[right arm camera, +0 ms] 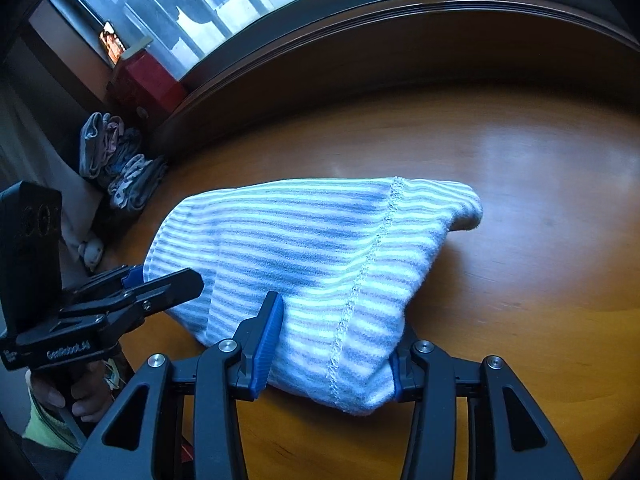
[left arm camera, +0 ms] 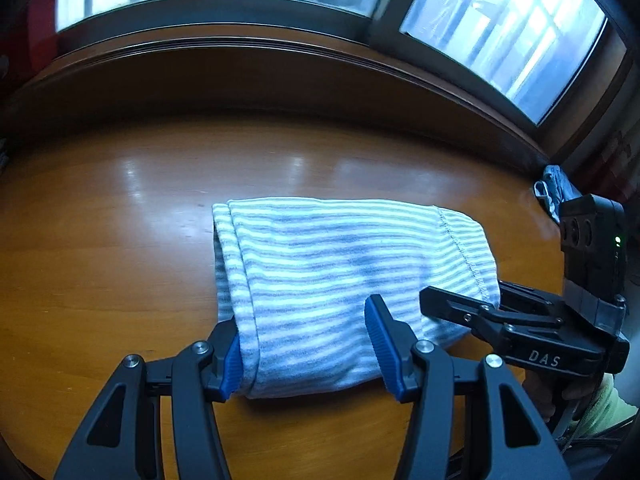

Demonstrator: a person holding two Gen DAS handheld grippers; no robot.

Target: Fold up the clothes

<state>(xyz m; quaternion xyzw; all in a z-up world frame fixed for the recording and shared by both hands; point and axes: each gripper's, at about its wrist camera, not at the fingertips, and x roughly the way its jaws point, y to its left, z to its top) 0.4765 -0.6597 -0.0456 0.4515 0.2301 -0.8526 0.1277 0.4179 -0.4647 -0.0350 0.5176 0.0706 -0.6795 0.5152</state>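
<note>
A folded garment with grey and white stripes (left arm camera: 340,264) lies flat on the wooden table (left arm camera: 120,260). My left gripper (left arm camera: 300,316) stands open at the garment's near left corner, its blue pads (left arm camera: 380,340) on either side of the fabric edge. My right gripper (right arm camera: 336,328) is open too, straddling the near right corner of the striped garment (right arm camera: 304,240); the cloth covers most of its right finger. Each gripper shows in the other's view: the right gripper (left arm camera: 464,292) at the cloth's right edge, the left gripper (right arm camera: 168,274) at its left edge.
A pile of small clothes (right arm camera: 116,164) sits at the table's far left beside a red box (right arm camera: 140,80). A blue cloth (left arm camera: 554,188) lies at the far right edge. A wooden sill (left arm camera: 280,72) and windows run behind the table. A hand (right arm camera: 80,396) holds the left gripper.
</note>
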